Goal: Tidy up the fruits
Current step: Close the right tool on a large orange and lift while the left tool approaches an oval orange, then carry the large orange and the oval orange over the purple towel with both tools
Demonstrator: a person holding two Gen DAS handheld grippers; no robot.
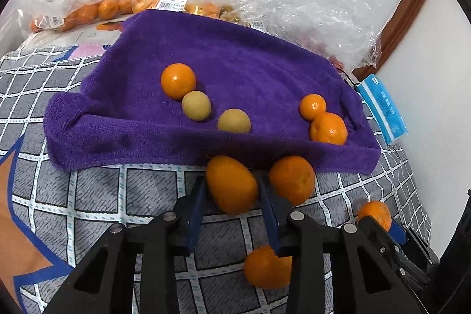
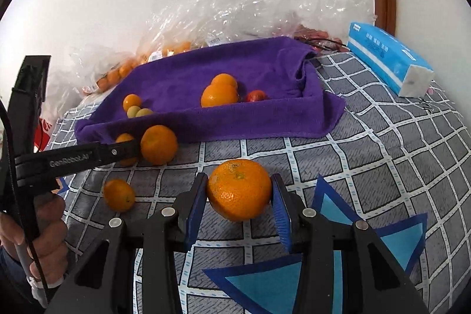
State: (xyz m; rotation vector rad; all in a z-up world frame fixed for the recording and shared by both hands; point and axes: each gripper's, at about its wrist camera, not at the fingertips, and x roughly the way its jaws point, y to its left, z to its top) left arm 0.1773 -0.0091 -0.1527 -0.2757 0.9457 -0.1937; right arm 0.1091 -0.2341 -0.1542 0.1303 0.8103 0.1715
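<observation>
Two hand-held grippers, left (image 1: 232, 190) and right (image 2: 239, 190), each pinch an orange, partly hiding it.

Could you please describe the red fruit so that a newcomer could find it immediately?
Find the purple towel on the checked bedspread. Near its front fold, right of two stacked oranges, sits the small red fruit, the only red one there.

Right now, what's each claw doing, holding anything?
Left gripper: shut on an orange.
Right gripper: shut on another orange.
</observation>
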